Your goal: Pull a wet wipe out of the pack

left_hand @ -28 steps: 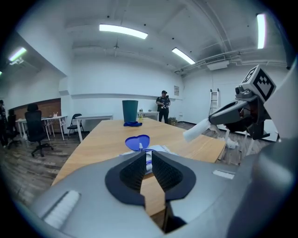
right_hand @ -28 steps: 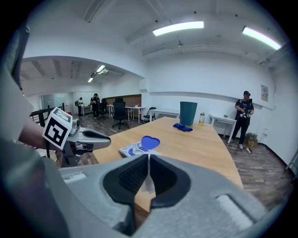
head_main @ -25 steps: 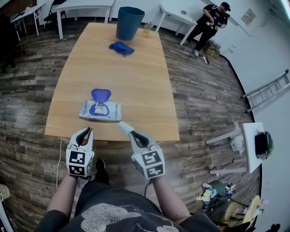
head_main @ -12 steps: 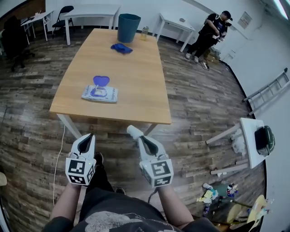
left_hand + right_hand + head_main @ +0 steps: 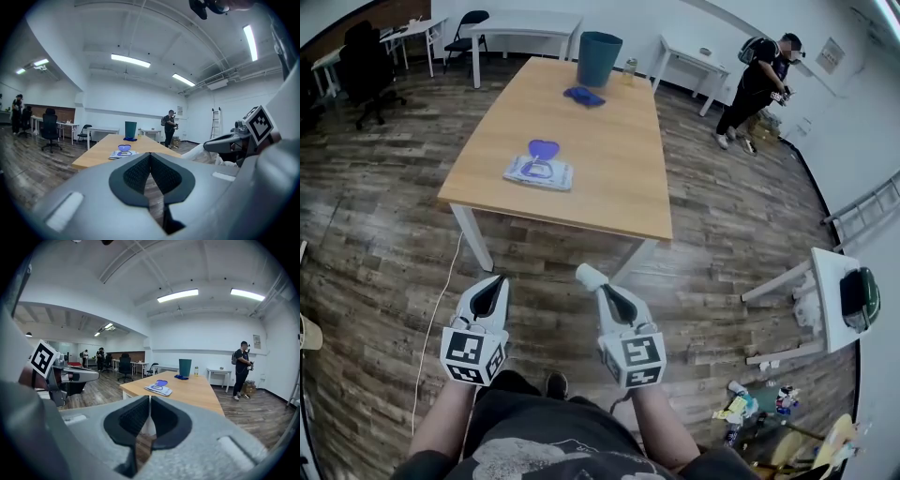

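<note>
The wet wipe pack [image 5: 539,172] lies on the wooden table [image 5: 609,178] near its front left corner, its blue lid [image 5: 543,147] flipped open. It also shows far off as the pack [image 5: 123,153] and the pack [image 5: 158,389]. Both grippers hang over the floor, well short of the table. My right gripper [image 5: 598,287] is shut on a white wipe [image 5: 587,275] that sticks out past its tips; a strip of the wipe [image 5: 148,424] shows between the jaws. My left gripper [image 5: 495,281] is shut with nothing in it, as its own view [image 5: 150,157] confirms.
A teal bin [image 5: 599,58], a blue cloth [image 5: 583,96] and a small bottle [image 5: 629,66] stand at the table's far end. A person [image 5: 759,84] stands beyond the far right corner. A white side table [image 5: 830,291] and floor clutter [image 5: 750,398] are at the right.
Both grippers have drawn back from the table's front edge to over the floor, and the table and pack now lie farther off. The white wipe stays in the right gripper.
</note>
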Action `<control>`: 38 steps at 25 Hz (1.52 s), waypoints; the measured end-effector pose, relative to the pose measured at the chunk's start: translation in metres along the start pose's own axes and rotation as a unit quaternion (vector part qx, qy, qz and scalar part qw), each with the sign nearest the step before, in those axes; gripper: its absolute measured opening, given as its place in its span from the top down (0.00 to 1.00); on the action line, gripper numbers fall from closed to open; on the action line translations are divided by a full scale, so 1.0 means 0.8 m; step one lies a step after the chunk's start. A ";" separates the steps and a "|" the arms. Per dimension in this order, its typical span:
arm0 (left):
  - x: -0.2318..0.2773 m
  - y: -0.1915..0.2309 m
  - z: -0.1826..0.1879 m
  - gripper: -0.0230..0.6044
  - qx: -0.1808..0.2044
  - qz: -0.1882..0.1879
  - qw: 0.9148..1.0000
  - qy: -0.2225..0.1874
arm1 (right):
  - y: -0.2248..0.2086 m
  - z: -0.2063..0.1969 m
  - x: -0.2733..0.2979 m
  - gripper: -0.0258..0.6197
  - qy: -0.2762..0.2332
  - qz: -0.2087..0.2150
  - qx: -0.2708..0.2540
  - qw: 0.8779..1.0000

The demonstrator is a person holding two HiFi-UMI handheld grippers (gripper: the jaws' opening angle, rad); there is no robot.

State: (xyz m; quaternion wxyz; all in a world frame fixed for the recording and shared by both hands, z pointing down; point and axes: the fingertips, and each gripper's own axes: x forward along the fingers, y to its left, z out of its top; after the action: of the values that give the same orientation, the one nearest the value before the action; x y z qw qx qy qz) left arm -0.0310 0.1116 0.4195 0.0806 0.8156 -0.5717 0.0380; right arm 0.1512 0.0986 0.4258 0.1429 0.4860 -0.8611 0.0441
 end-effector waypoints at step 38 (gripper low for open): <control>-0.207 -0.012 -0.009 0.93 -0.027 -0.100 0.994 -0.017 | 0.185 0.000 -0.146 0.96 -0.013 -0.066 -0.019 0.998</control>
State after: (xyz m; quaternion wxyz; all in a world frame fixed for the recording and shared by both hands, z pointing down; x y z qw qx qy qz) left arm -0.0788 0.2691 0.4006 0.0967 0.8669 -0.4889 0.0006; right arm 0.0824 0.2728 0.4016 0.1434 0.5398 -0.8294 0.0117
